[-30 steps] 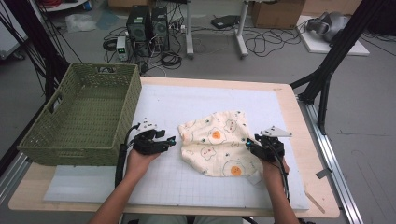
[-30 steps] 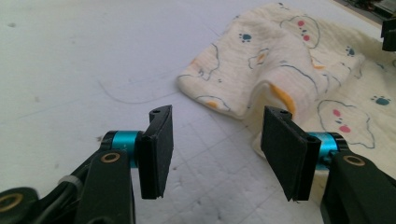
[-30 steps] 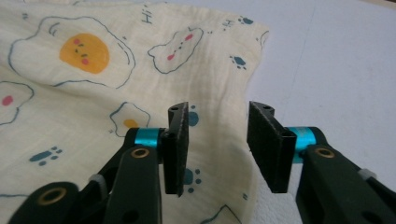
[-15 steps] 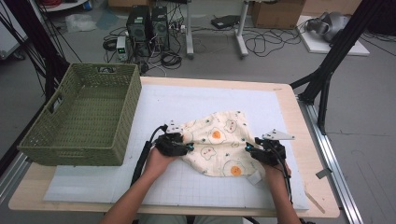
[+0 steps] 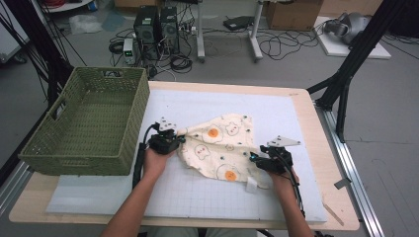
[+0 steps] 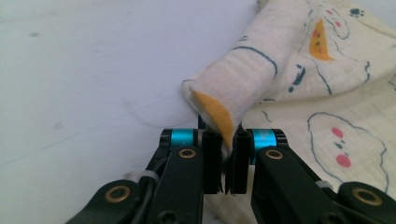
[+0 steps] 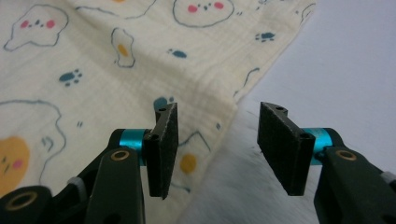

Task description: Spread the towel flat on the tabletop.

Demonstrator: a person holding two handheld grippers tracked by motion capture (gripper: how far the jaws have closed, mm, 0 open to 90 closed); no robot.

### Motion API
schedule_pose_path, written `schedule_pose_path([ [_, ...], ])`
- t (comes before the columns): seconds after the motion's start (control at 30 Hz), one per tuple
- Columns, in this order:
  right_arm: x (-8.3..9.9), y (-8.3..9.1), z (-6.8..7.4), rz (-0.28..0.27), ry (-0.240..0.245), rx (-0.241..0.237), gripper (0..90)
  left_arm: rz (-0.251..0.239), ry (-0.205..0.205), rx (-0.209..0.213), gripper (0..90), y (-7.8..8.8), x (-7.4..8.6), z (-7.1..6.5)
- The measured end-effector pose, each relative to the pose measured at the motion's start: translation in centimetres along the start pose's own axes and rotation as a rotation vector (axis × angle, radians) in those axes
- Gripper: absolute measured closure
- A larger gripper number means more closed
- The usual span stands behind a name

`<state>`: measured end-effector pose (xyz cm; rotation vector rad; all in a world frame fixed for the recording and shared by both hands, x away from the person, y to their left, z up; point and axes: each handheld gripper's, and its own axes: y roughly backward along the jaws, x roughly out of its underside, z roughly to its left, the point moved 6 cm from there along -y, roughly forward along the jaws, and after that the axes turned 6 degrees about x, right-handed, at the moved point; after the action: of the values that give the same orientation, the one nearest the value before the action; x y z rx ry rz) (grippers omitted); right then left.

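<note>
A cream cloth (image 5: 221,145) printed with fried eggs and paw marks lies crumpled on the white gridded mat (image 5: 276,111). My left gripper (image 5: 174,139) is at the cloth's left corner, jaws shut on a pinched fold of the cloth (image 6: 231,98). The left gripper (image 6: 226,161) holds that fold raised off the mat. My right gripper (image 5: 254,159) sits at the cloth's right edge, open. In the right gripper view the right gripper (image 7: 215,140) straddles the hem of the cloth (image 7: 140,70), one pad over fabric and one over bare mat.
A green woven basket (image 5: 86,123) stands at the table's left, close to my left hand. A white label (image 5: 251,184) hangs from the cloth's near edge. Bare mat stretches in front of and behind the cloth. Black stand legs (image 5: 346,74) rise at the far right.
My left gripper moved right from the bare mat to the cloth's left corner and shut on it. The right gripper stayed at the right edge, open.
</note>
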<state>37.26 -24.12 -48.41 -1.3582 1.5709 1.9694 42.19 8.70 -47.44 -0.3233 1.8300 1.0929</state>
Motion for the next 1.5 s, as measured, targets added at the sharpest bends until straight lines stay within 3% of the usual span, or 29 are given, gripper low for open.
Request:
schedule_pose_path([
  [0.13, -0.9, -1.4, 1.6, 0.005, 0.024, -0.023, 48.7, -0.016, 0.016, 0.004, 86.7, 0.3, 0.0, 0.7],
  [0.17, -1.0, -1.9, 2.0, 0.022, 0.033, -0.028, 53.5, -0.018, 0.01, 0.011, 86.7, 0.2, 0.0, 0.6],
  [0.23, -1.3, -2.4, 2.6, 0.035, 0.062, -0.035, 75.3, -0.021, 0.001, 0.016, 86.7, 0.0, -0.1, 0.3],
  [0.27, -1.5, -2.5, 2.7, 0.038, 0.075, -0.036, 81.9, -0.027, 0.003, 0.013, 86.6, -0.1, -0.1, 0.1],
  [0.37, -1.8, -2.9, 2.4, 0.039, 0.091, 0.014, 86.5, -0.035, 0.001, 0.008, 86.2, -0.4, -0.1, 0.1],
  [0.43, -1.9, -2.9, 1.3, 0.029, 0.07, 0.087, 86.6, -0.042, 0.018, 0.009, 81.0, -0.6, -0.1, 0.1],
  [0.5, -1.8, -2.7, -0.3, 0.024, 0.024, 0.176, 86.6, -0.051, 0.072, 0.015, 60.4, -0.7, -0.1, 0.1],
  [0.57, -1.4, -2.5, -1.6, 0.03, -0.035, 0.21, 86.4, -0.057, 0.078, 0.033, 49.0, -0.6, -0.3, -0.3],
  [0.67, -1.3, -2.2, -1.9, 0.028, -0.036, 0.223, 84.5, -0.062, 0.049, 0.049, 47.0, -0.1, -0.5, -0.8],
  [0.87, -1.9, -1.0, -1.3, -0.027, -0.026, 0.174, 66.9, -0.041, 0.007, 0.076, 46.4, 1.3, 0.2, -1.7],
  [0.93, -2.0, -0.4, -1.2, -0.042, -0.017, 0.166, 63.6, -0.03, 0.0, 0.069, 46.3, 1.8, 0.7, -1.7],
  [0.97, -2.0, 0.0, -1.2, -0.048, -0.012, 0.165, 62.1, -0.001, 0.0, 0.068, 46.3, 2.2, 1.1, -1.6],
  [1.1, -1.6, 1.7, -1.3, -0.066, -0.004, 0.14, 58.5, -0.012, -0.015, 0.068, 46.4, 3.6, 1.7, -1.5],
  [1.17, -1.2, 2.4, -1.3, -0.067, 0.012, 0.133, 57.8, -0.013, -0.035, 0.099, 47.7, 4.1, 2.0, -2.0],
  [1.27, -0.4, 3.3, -1.4, -0.062, 0.02, 0.127, 56.2, -0.016, -0.054, 0.19, 51.9, 4.1, 2.1, -3.3],
  [1.33, -0.1, 3.6, -1.5, -0.062, 0.019, 0.123, 55.8, -0.012, -0.091, 0.224, 54.1, 3.7, 2.1, -4.3],
  [1.5, 0.4, 4.1, -1.2, -0.072, 0.014, 0.09, 55.5, 0.068, -0.16, 0.241, 53.1, 1.7, 2.7, -6.2],
])
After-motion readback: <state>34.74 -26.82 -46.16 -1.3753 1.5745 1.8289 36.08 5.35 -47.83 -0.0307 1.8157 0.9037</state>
